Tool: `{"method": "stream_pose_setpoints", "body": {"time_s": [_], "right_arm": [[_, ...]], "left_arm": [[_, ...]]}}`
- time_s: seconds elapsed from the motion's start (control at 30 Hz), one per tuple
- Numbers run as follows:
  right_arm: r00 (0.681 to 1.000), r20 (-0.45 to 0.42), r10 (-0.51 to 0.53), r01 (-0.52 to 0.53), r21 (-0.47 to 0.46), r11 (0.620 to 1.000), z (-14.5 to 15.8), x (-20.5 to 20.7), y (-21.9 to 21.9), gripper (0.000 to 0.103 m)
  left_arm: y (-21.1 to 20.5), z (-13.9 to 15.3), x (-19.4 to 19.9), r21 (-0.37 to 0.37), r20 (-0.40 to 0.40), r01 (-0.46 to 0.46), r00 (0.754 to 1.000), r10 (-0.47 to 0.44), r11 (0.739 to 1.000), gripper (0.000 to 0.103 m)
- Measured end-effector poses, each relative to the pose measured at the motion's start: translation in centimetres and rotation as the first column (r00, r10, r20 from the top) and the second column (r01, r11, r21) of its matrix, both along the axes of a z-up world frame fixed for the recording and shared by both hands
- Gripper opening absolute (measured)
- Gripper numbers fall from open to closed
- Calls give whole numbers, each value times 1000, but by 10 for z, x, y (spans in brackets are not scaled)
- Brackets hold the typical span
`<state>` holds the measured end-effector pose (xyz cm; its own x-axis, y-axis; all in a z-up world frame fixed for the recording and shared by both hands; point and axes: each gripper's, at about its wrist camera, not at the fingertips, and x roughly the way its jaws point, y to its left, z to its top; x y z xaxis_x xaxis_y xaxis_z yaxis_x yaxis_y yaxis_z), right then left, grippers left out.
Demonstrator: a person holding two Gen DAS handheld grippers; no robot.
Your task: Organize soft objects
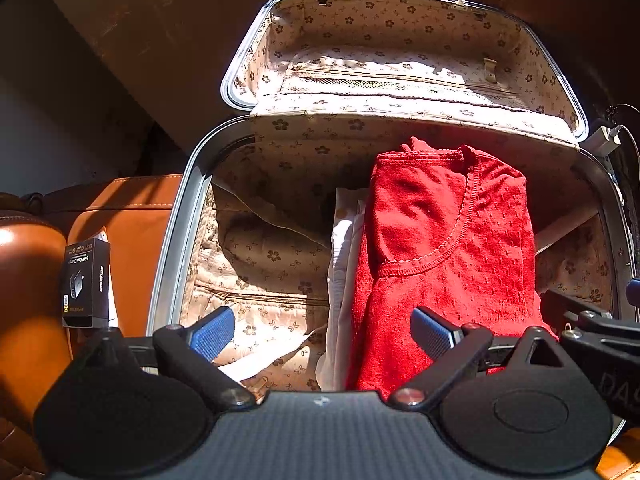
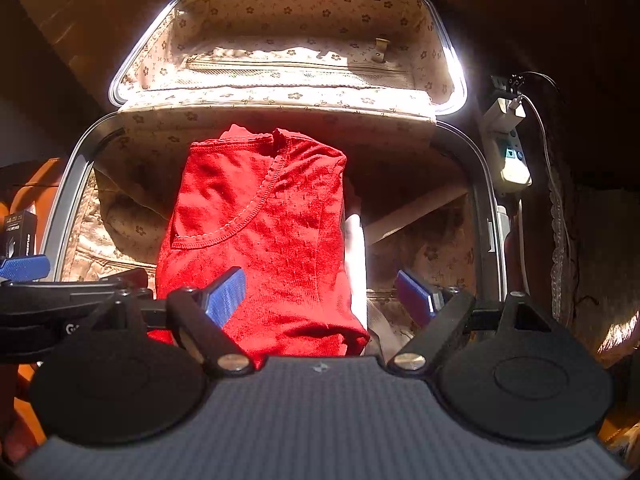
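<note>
Inside the open suitcase (image 1: 188, 216) lies a folded red knit top (image 1: 448, 248), resting on white folded cloth (image 1: 340, 264) toward the right of the near half, so at least this much looks packed; the left part shows bare flowered lining. Both the left tongs (image 1: 322, 330) and right tongs (image 2: 320, 292) stand wide and hold nothing. Around the case sit tan leather cushions (image 1: 120, 216), with a black box (image 1: 86, 284) at left and a white charger (image 2: 508, 148) at right.

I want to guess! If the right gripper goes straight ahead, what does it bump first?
Probably the folded red sweater in the open suitcase: it lies right ahead of the right gripper, though depth is hard to judge.
</note>
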<state>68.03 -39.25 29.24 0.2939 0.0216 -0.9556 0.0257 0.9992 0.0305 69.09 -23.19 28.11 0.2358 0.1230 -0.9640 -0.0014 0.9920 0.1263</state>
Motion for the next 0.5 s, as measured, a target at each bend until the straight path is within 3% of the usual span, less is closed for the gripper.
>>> {"method": "stream_pose_setpoints", "body": {"time_s": [0.5], "right_arm": [[999, -14, 32, -32, 15, 999, -3, -30, -10, 90]], "left_arm": [[-12, 4, -30, 16, 10, -11, 1000, 11, 1000, 97]]}}
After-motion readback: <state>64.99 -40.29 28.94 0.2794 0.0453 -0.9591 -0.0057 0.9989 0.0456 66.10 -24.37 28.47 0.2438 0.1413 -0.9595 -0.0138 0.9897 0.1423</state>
